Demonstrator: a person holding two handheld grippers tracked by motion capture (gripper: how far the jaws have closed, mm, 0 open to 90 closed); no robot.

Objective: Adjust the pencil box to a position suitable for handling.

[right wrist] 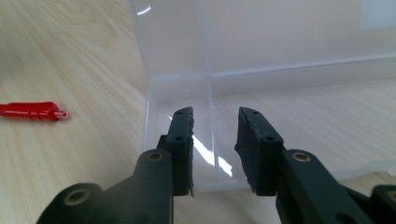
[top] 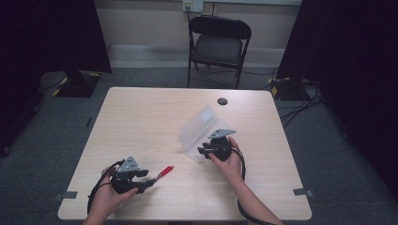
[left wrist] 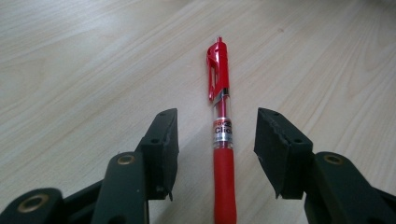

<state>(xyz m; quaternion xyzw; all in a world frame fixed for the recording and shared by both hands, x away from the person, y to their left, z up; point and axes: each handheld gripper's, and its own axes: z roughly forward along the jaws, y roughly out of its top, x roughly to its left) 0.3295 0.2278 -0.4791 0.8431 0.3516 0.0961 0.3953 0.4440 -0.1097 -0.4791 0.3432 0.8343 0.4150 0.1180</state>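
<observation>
The light wooden table [top: 141, 117] serves as reference. Near its front edge, toward the person's left, the left gripper [top: 149, 181] sits low over the surface, held in the person's left hand [top: 107, 194]. Its two black jaws stand wide apart, one on either side of a red plastic retractable pen [left wrist: 220, 126] lying flat on the wood. In the left gripper view neither pad touches the barrel; a clear gap shows on both sides.

Toward the table's middle right stands a clear plastic hinged box [top: 199, 131], lid raised. The right gripper [right wrist: 215, 144], held in the right hand [top: 230, 161], is at the box's near rim, jaws partly open with a narrow gap, gripping nothing. Whether they touch the rim cannot be told.
</observation>
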